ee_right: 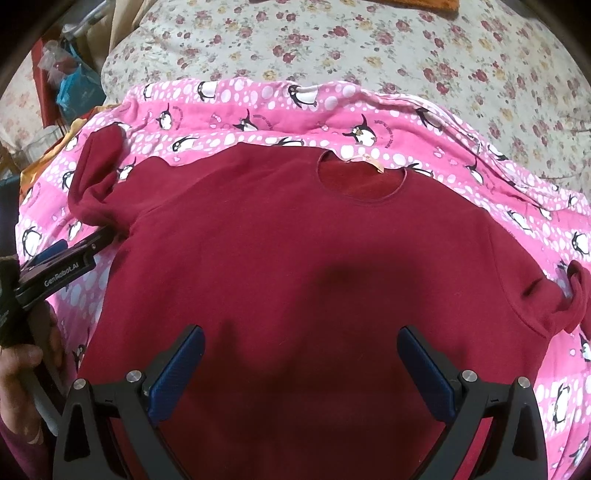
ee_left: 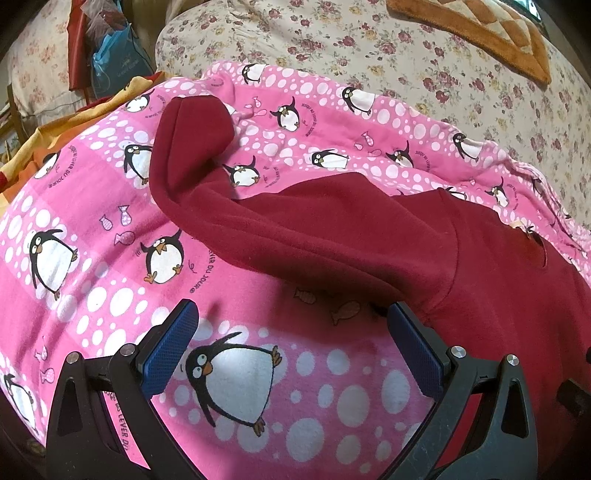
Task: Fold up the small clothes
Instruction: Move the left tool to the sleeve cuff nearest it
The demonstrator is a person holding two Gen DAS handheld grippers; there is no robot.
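Note:
A dark red sweater [ee_right: 295,258] lies spread flat on a pink penguin blanket [ee_right: 258,110], neck hole [ee_right: 360,181] toward the far side. Its left sleeve [ee_left: 236,206] bends up and away; the right sleeve [ee_right: 576,295] is bunched at the blanket's right edge. My left gripper [ee_left: 291,321] is open just under the left armpit, with blanket between its blue pads [ee_left: 170,354]. In the right wrist view the left gripper [ee_right: 74,258] shows from the side at the sweater's left edge, a hand [ee_right: 18,369] holding it. My right gripper [ee_right: 301,343] hangs open over the sweater's lower chest, holding nothing.
The blanket lies on a floral bedspread [ee_right: 406,48]. An orange quilted mat [ee_left: 472,33] sits at the far right. A yellow-orange cloth [ee_left: 48,133] pokes out at the blanket's left. Blue and red bags [ee_left: 114,55] stand beyond the bed's left edge.

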